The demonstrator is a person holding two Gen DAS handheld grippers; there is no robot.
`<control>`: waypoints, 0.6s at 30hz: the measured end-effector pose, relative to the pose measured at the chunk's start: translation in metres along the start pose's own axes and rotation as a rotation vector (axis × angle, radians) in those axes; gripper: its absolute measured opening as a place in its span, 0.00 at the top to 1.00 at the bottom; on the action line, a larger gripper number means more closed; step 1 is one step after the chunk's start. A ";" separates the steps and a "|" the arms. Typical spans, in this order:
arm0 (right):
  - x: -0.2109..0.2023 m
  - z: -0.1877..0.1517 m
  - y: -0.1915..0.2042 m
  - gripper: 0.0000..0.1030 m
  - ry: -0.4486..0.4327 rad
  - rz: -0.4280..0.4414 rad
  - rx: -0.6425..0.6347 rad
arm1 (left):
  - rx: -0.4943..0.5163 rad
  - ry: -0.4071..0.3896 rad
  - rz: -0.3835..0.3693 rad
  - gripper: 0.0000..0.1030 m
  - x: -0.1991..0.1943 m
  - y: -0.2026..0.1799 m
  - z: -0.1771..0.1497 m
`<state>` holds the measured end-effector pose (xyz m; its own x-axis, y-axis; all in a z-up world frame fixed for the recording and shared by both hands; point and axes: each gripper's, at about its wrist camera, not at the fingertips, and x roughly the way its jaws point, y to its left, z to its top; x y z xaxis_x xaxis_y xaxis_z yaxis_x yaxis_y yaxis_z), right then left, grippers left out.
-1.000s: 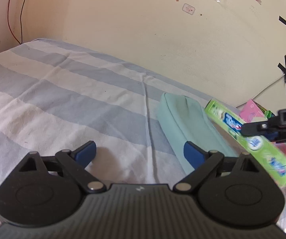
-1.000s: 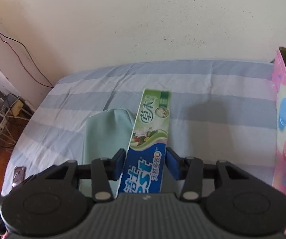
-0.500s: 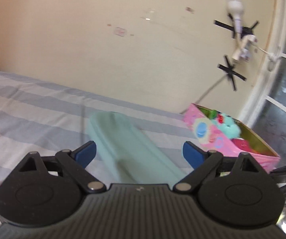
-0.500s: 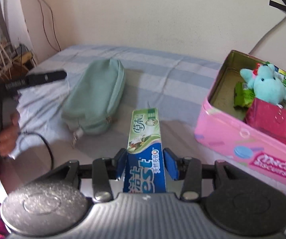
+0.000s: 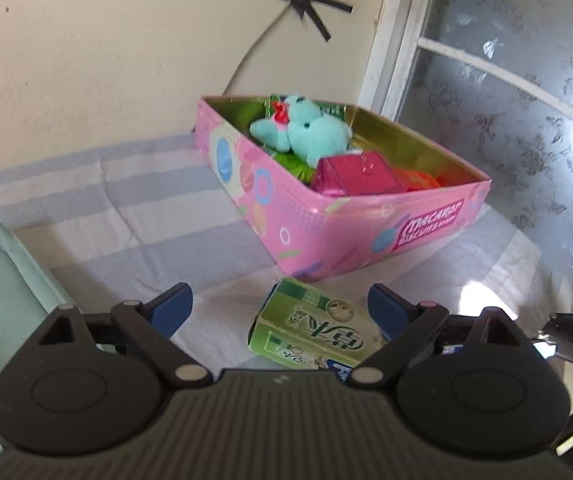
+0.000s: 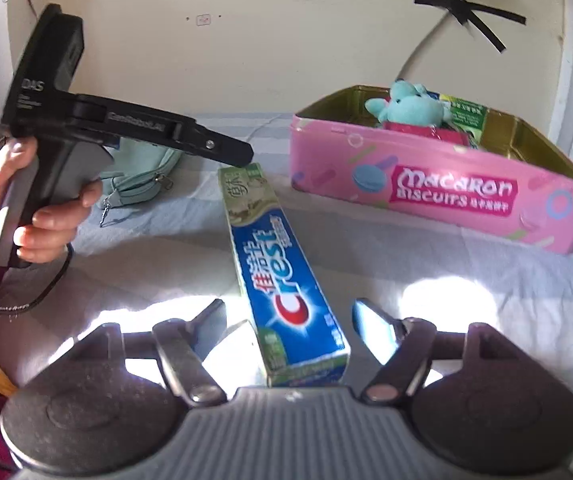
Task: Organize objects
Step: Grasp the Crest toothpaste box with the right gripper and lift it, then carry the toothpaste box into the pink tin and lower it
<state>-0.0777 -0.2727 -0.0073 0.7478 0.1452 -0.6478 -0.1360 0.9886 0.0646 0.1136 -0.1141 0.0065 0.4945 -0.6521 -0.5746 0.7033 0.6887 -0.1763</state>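
The toothpaste box (image 6: 286, 276) lies flat on the bed (image 6: 426, 280), just before the pink biscuit tin (image 6: 438, 188). The right tool (image 6: 290, 328) is opening, pads clear of the box, so the box rests unsupported. The left tool (image 5: 280, 308) hovers wide and empty over its far end, likely for re-gripping.

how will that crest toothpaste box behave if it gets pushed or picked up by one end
The toothpaste box lies flat on the striped bedsheet, so it probably slides, not rolls. It looks like thin card: likely light, stiff, but crushable. Gripped at one end, it may droop.

Glossy cardboard toothpaste box (image 6: 282, 264)
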 end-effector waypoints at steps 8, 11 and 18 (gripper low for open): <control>-0.007 -0.014 -0.042 0.43 -0.027 -0.070 0.065 | -0.059 0.074 -0.145 0.24 0.008 -0.024 -0.007; -0.013 -0.020 -0.069 0.43 -0.045 -0.144 0.138 | -0.039 0.093 -0.183 0.24 0.007 -0.047 -0.013; -0.023 -0.032 -0.094 0.39 -0.081 -0.187 0.168 | -0.058 0.125 -0.162 0.23 0.006 -0.062 -0.014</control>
<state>-0.1030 -0.3704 -0.0229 0.8001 -0.0449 -0.5981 0.1146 0.9903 0.0789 0.0655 -0.1560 0.0027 0.3071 -0.7140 -0.6291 0.7364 0.5971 -0.3181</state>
